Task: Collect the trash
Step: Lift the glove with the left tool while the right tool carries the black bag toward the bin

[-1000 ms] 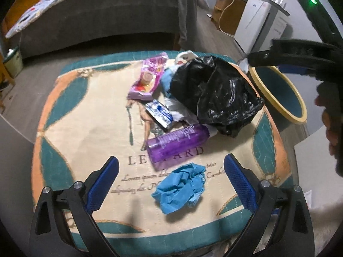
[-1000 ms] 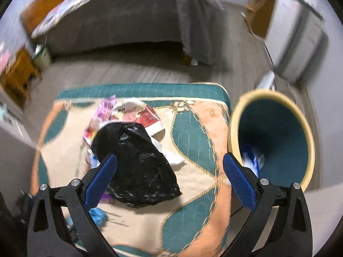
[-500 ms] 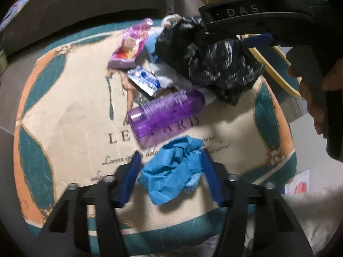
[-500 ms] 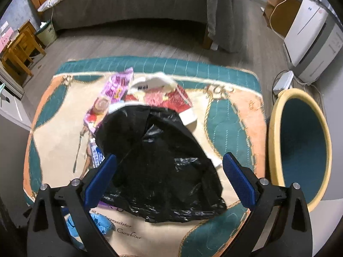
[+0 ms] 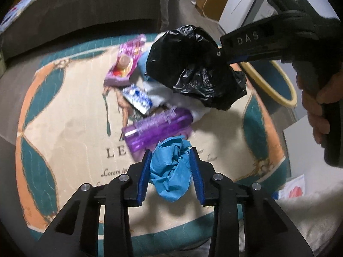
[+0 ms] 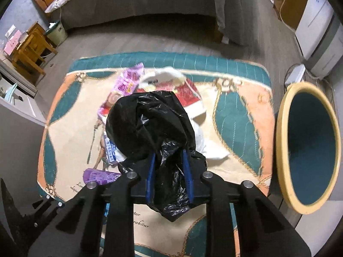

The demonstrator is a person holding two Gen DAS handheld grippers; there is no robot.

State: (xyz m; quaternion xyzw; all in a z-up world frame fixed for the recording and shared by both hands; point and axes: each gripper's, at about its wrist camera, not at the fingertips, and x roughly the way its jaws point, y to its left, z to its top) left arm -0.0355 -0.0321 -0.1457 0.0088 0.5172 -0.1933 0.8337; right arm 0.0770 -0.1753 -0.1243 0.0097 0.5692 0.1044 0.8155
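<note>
On the patterned mat (image 5: 70, 115), the left gripper (image 5: 170, 169) has just been closing and now presses both pads on the crumpled blue paper (image 5: 171, 167), light and soft, so any fold gives a hold. To the right, the right gripper (image 6: 169, 175) has also just closed, pinching the thin black plastic bag (image 6: 150, 124), which looks limp and slippery, best held at bunched film.

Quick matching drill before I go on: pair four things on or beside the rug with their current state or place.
Things:
1. black plastic bag
2. blue crumpled paper
3. purple bottle
4. yellow-rimmed bin

States:
A. lying on its side on the rug
B. pinched by the right hand-held gripper
C. standing off the rug's edge
D. clamped by the left hand-held gripper

Pairs: 1-B, 2-D, 3-A, 4-C
</note>
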